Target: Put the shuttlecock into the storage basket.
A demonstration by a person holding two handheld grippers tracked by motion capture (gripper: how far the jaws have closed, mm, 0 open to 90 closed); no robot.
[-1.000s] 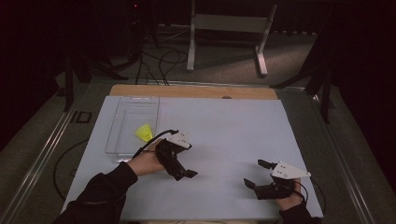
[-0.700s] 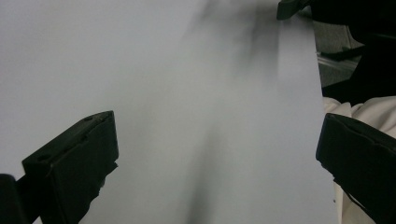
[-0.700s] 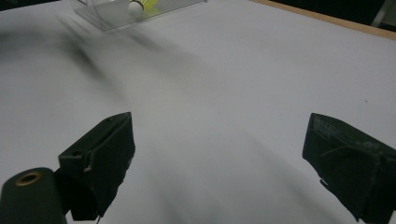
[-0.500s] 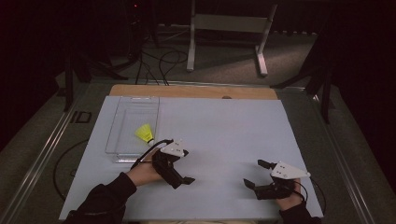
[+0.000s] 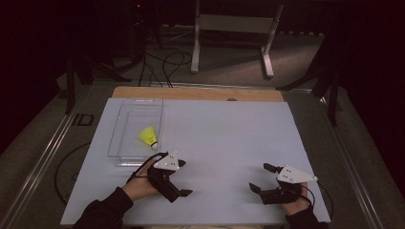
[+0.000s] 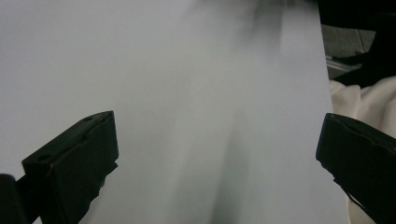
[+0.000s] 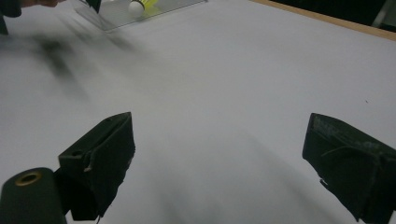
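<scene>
Item: yellow shuttlecock (image 5: pixel 148 137), one piece, with a white rounded cork nose. It lay on its side inside the clear plastic tray (image 5: pixel 125 153), toward the tray's near right corner, nose pointing at the near rim. The tray stood on the left half of the white table (image 5: pixel 224 138). In the right gripper view the shuttlecock (image 7: pixel 144 4) appeared at the top edge, its white nose foremost.

Handling, as judged: very light, so it would likely roll or skid at a nudge. The skirt looked thin and springy, apt to crush or deform under a hard squeeze. The cork nose was the firm part and the better place to take hold, with the jaws closing across it just below the skirt. A grip on the skirt would need gentle pressure. The tray wall stood close by the nose and could crowd one jaw.

Left gripper (image 5: pixel 177 189): jaws spread wide, holding nothing, just outside the tray's near right corner, near the shuttlecock but apart from it. In its own view the left gripper (image 6: pixel 217 163) faced bare table.

Right gripper (image 5: pixel 260 177): jaws likewise apart and empty, well away at the table's near right.
</scene>
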